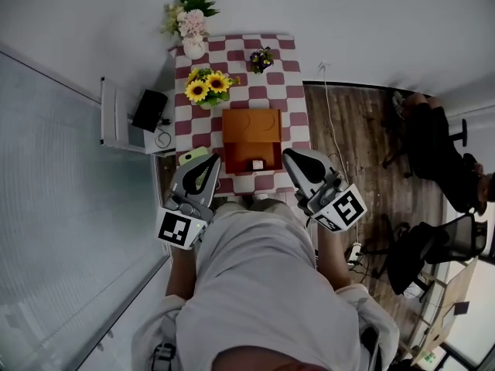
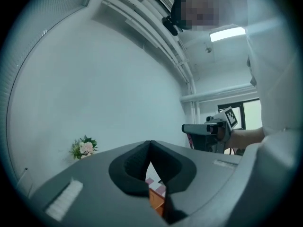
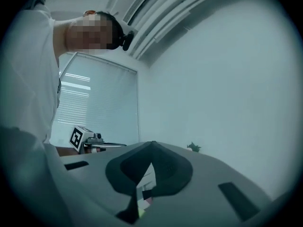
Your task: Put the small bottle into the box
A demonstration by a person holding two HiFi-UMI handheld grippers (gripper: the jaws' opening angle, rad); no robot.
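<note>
An orange box [image 1: 251, 134] lies open on the checked table [image 1: 294, 91], and a small white thing [image 1: 257, 165] sits in its near right corner, too small to name. My left gripper [image 1: 209, 162] and right gripper [image 1: 291, 158] hover at the table's near edge, either side of the box, both shut with nothing between their jaws. In the left gripper view the jaws [image 2: 150, 144] meet at their tips, tilted up toward the wall, and a strip of the orange box [image 2: 155, 198] shows below them. The right gripper [image 3: 152, 144] is tilted up in the same way.
Sunflowers [image 1: 207, 87], a vase of pink flowers [image 1: 189, 25] and a small purple bouquet [image 1: 261, 59] stand at the table's far end. A light green thing [image 1: 193, 155] lies near the left gripper. A shelf with a black device [image 1: 148, 110] stands left; chairs and a seated person [image 1: 433, 145] are on the right.
</note>
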